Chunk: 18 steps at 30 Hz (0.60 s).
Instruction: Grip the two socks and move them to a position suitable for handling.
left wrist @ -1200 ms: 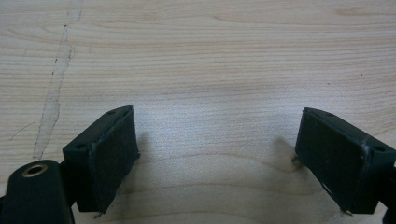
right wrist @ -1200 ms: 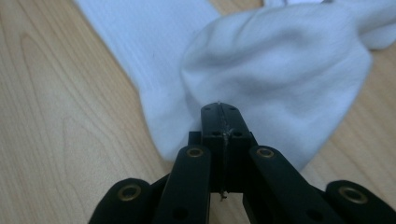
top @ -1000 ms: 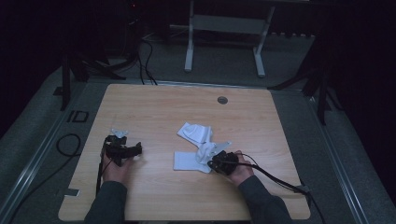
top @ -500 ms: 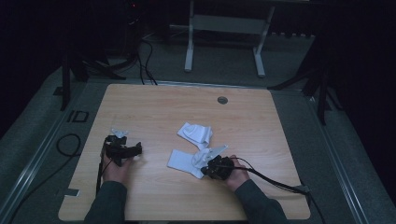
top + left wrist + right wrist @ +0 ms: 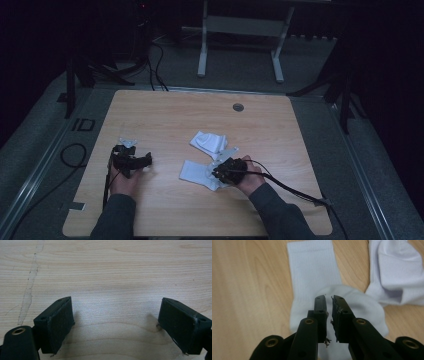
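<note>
Lying flat on the light wooden counter (image 5: pixel 165 120), the soft, light white cotton sock (image 5: pixel 317 277) is looking easy to pinch at its ribbed cuff, while the right gripper (image 5: pixel 329 305) is just parting its jaws slightly, nothing between them, and the left gripper (image 5: pixel 116 322) is resting wide open.

Two white socks, the nearer sock (image 5: pixel 312 272) finely ribbed along its leg and the farther sock (image 5: pixel 397 272) a shade more bluish-white in the right gripper view, lie on a light wood-grain table (image 5: pixel 165 115) streaked with paler and darker brown lines. The left gripper (image 5: pixel 116 322) and right gripper (image 5: pixel 329 303) are matte black, with brass-coloured rivets on their arms, held by a person in dark grey sleeves (image 5: pixel 117 220).
</note>
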Each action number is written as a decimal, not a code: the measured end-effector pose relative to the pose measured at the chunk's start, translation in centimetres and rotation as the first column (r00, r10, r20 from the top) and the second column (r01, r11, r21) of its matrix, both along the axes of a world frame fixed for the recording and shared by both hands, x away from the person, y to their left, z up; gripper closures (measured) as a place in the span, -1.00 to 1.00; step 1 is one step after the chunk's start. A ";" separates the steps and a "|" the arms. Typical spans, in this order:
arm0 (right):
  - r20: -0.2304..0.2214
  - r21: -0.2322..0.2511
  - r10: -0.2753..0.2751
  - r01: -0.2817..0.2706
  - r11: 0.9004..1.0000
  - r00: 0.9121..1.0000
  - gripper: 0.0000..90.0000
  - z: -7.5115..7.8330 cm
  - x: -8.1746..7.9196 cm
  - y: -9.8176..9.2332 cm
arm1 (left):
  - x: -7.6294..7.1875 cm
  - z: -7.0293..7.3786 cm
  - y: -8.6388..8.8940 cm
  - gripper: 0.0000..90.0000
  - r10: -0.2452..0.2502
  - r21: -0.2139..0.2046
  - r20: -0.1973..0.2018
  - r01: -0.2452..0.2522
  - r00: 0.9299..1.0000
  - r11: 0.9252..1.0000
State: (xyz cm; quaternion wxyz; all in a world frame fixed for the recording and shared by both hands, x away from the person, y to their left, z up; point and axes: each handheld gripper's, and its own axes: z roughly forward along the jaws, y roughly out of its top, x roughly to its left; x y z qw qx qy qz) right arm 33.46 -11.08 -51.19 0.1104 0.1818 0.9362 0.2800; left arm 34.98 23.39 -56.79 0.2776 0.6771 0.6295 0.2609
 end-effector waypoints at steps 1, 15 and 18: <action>-0.005 0.010 0.001 -0.001 1.000 1.000 0.72 -0.1 0.3 0.2 | 0.0 0.0 0.0 -0.71 0.000 0.000 0.000 0.000 1.000 1.000; -0.044 -0.068 -0.016 0.013 0.998 0.999 0.85 -2.4 2.2 3.0 | 0.0 0.0 0.0 -0.71 0.000 0.000 0.001 0.000 1.000 1.000; -0.032 -0.070 -0.021 0.019 0.997 0.999 0.95 -2.1 2.1 2.9 | 0.0 0.0 0.0 -0.71 0.000 0.000 0.001 0.000 1.000 1.000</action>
